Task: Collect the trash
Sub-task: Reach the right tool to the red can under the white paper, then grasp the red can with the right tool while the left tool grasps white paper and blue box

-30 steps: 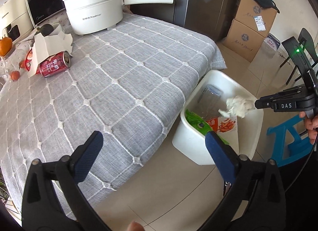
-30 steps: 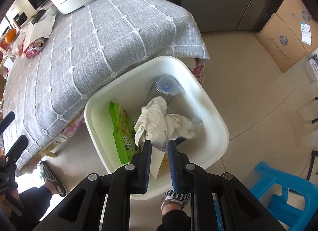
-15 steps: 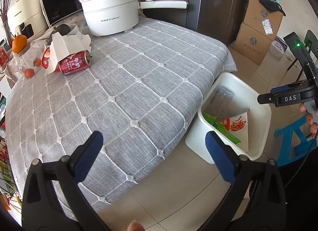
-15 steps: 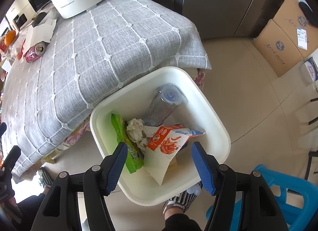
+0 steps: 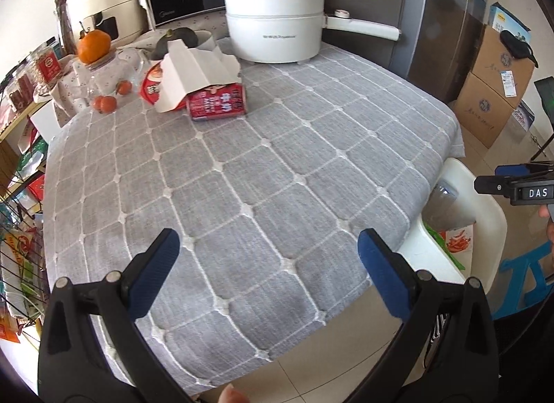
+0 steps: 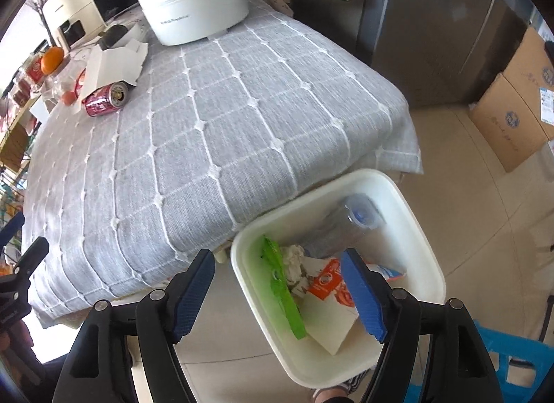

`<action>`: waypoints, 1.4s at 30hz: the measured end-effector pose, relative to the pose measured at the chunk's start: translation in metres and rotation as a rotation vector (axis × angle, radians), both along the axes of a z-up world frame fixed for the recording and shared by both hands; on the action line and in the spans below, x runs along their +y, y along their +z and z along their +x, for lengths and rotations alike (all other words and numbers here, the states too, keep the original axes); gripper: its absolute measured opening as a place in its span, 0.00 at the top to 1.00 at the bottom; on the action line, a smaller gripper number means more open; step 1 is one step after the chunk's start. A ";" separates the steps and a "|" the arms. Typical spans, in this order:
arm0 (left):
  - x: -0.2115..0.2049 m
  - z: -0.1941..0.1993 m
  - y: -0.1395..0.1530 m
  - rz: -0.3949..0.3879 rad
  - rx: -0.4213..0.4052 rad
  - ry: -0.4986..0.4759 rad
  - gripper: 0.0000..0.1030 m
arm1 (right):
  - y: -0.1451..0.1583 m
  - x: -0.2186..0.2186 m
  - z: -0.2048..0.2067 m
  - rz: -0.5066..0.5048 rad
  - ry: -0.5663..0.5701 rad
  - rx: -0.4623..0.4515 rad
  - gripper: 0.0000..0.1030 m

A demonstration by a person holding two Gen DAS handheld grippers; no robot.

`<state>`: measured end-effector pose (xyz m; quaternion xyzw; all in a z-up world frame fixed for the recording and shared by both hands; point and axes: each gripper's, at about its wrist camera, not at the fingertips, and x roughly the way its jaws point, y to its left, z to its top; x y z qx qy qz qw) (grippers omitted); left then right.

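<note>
1. I'm holding my left gripper [image 5: 268, 257] wide and empty over the grey quilted bench [image 5: 277, 167], lining up on the red drink can [image 5: 216, 103] lying on its side far back.
2. My right gripper [image 6: 278, 285] is hanging wide, empty, above the white plastic bin [image 6: 429, 264].
3. White folded cardboard [image 5: 194, 72] is overlapping the can; the white electric pot [image 5: 275, 37] is sitting near.

Can [image 5: 216, 104], pot [image 5: 275, 23] on table [image 5: 263, 174]

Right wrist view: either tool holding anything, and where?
Nothing held. Right tool is open above the bin; left tool is open over the tablecloth.
</note>
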<state>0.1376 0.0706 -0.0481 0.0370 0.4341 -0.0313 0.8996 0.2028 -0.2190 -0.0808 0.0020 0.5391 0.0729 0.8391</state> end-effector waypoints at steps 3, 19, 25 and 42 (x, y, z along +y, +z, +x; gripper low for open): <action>0.025 0.006 -0.002 0.015 -0.005 0.026 0.01 | 0.005 0.028 0.016 -0.010 0.086 -0.049 0.21; 0.143 0.057 -0.021 -0.067 -0.038 0.124 0.01 | -0.003 0.201 0.130 0.070 0.468 -0.240 0.20; 0.167 0.066 -0.046 -0.140 -0.024 0.177 0.01 | -0.019 0.246 0.169 0.072 0.606 -0.297 0.20; 0.162 0.091 -0.052 -0.250 0.021 0.131 0.01 | -0.043 0.284 0.201 0.215 0.695 -0.289 0.34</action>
